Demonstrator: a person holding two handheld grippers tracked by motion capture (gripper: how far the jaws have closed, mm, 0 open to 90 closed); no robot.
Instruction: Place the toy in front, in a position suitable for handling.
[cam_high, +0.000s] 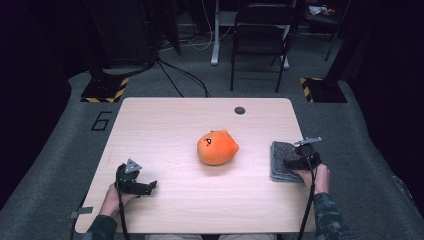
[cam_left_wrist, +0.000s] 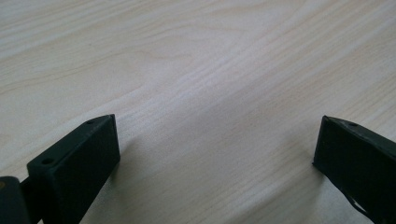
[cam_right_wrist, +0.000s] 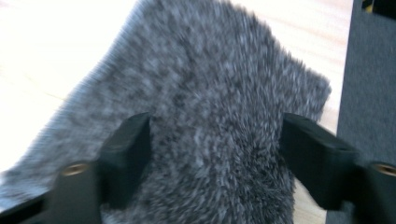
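From above I see an orange plush (cam_high: 217, 147) mid-table; my right gripper (cam_right_wrist: 215, 154) shows grey cloth (cam_right_wrist: 205, 93) fibres — jaws spread wide over it, pressing nothing.

On the table (cam_high: 165, 120) there was one orange plush toy (cam_high: 217, 147) near the middle and one folded grey fuzzy cloth (cam_high: 282, 160) at the right. There were two handheld grippers: the left gripper (cam_high: 148, 186) at the near left and the right gripper (cam_high: 292, 161) over the cloth. One small dark round spot (cam_high: 240, 110) sat at the far edge of the tabletop. Beyond the table stood one folding chair (cam_high: 260, 40) and two stand bases with yellow-and-black striping (cam_high: 105, 90), one far left and one far right.
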